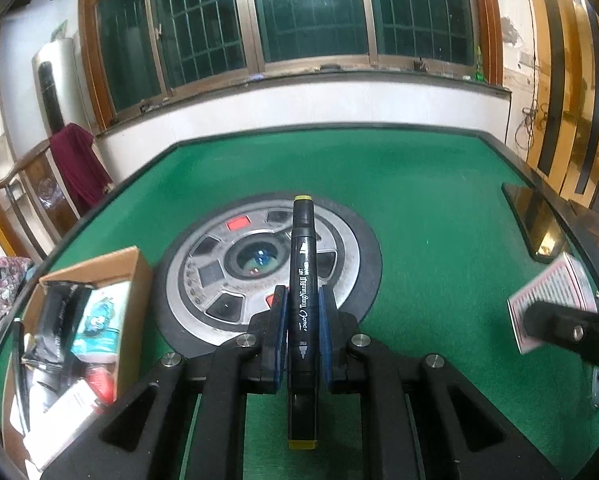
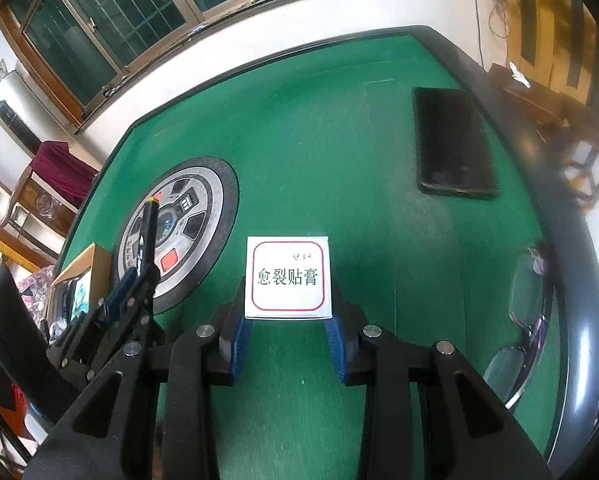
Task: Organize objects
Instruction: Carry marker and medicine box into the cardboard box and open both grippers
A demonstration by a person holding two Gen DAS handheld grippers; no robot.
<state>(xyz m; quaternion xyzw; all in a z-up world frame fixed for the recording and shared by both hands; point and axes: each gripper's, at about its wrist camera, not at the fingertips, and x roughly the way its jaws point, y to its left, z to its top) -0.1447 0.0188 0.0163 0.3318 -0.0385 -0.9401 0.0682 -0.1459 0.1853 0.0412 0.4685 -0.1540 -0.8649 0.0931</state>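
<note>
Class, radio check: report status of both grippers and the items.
Left gripper shut on marker. Right gripper shut on white box. Cardboard box at left, path unobstructed.

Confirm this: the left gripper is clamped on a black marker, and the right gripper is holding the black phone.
Not the phone. The right gripper holds a small white box; the black phone lies apart on the table, per the right wrist view. The left gripper does clamp the black marker.

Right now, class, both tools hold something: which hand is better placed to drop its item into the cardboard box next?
Probably the left. Its tool grips the marker with the cardboard box just beside it; the right tool holds the white packet farther away.
</note>
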